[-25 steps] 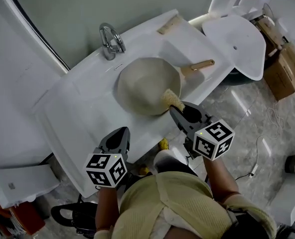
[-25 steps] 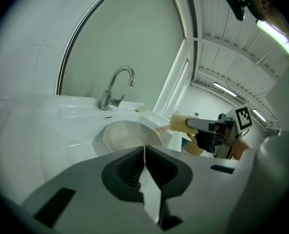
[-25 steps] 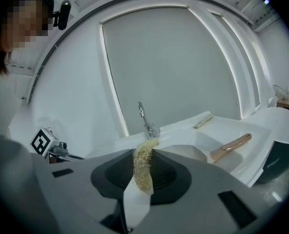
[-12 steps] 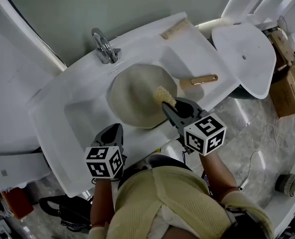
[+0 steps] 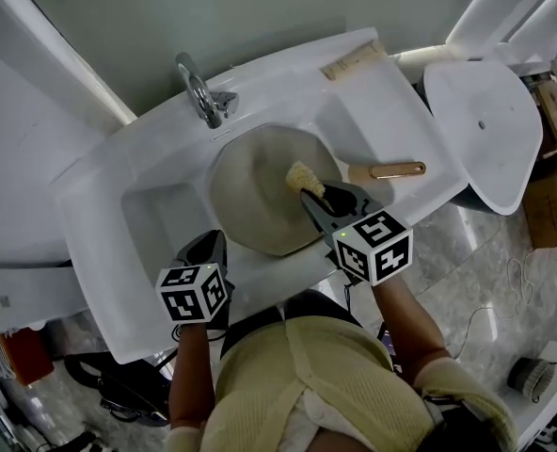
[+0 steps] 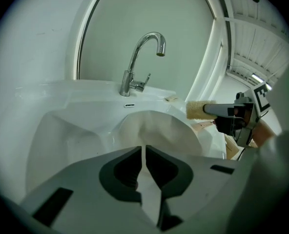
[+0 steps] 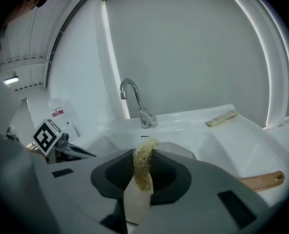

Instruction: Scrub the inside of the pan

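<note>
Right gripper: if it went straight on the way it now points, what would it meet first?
Probably the inside of the round beige pan in the white sink: the right gripper, shut on a yellow fibrous scrubber, points into it. Depth is unclear.

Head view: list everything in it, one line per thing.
sink: one, white, against the wall
tap: one, chrome, on the sink's back rim
pan: one, beige with a wooden handle, in the sink, handle pointing right
scrubber: one, yellow, above the pan
tan strip: one, at the sink's back right corner
second basin: one, white, right of the sink
boxes: brown, on the floor at the right edge; count unclear
left gripper: grey, shut, empty, at the sink's front edge
right gripper: grey, shut on the scrubber
person: beige top, bottom of view
</note>
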`<state>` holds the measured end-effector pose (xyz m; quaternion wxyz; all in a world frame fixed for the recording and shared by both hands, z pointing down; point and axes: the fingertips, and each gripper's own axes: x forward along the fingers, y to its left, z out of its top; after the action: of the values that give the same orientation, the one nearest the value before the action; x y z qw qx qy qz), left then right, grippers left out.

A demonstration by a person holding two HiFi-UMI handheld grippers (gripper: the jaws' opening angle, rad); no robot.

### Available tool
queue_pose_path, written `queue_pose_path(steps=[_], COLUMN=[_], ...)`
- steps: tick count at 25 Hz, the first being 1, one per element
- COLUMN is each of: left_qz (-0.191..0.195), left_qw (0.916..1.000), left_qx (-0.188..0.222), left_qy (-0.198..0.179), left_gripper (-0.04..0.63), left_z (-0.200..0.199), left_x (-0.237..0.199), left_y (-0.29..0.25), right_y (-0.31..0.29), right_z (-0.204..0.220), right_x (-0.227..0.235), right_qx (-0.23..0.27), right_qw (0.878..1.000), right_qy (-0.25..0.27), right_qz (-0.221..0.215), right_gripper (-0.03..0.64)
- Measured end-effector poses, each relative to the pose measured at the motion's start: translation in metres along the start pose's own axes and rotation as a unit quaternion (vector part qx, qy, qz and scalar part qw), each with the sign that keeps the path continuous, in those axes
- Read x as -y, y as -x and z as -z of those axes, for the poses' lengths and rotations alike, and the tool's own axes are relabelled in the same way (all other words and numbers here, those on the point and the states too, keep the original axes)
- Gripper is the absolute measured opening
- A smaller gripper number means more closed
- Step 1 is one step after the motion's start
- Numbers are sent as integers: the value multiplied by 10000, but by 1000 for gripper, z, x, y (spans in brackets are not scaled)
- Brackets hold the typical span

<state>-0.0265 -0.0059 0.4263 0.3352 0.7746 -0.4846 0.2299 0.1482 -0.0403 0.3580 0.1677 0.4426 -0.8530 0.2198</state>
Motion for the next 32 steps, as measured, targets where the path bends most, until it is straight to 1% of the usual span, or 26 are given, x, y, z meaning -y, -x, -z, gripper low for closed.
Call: queue_pose_path(steps=[4, 7, 13, 19, 23, 28, 32], left_qz=[-69, -36, 64, 16, -56, -109, -208], left_qw=[9998, 9993, 9990, 9984, 9964, 9927, 9920], left_qx=[-124, -221, -189, -192, -325, -413, -476], left_qy=[133, 283, 403, 523, 781, 1131, 1155], left_gripper=[63, 104, 148, 163, 179, 179, 179], left_z=[6, 10, -1, -5, 0, 5, 8], left_x=[-4, -8, -19, -34, -44, -51, -57], left_y=[-4, -10, -29, -41, -52, -66, -79], right_y=[-21, -37, -61, -85, -102, -120, -133], right_z=[4, 7, -2, 0, 4, 6, 8], right_x=[0, 0, 8, 17, 22, 32, 37], right_qx=[-194, -357, -549, -807, -925, -1020, -1098], right_qw=[9997, 9990, 9974, 9951, 9942, 9909, 9891], right_qy=[169, 248, 444, 501, 444, 649, 689], right_qz=[-59, -64, 134, 273, 316, 584, 699], right_gripper=[87, 87, 87, 87, 87, 87, 87])
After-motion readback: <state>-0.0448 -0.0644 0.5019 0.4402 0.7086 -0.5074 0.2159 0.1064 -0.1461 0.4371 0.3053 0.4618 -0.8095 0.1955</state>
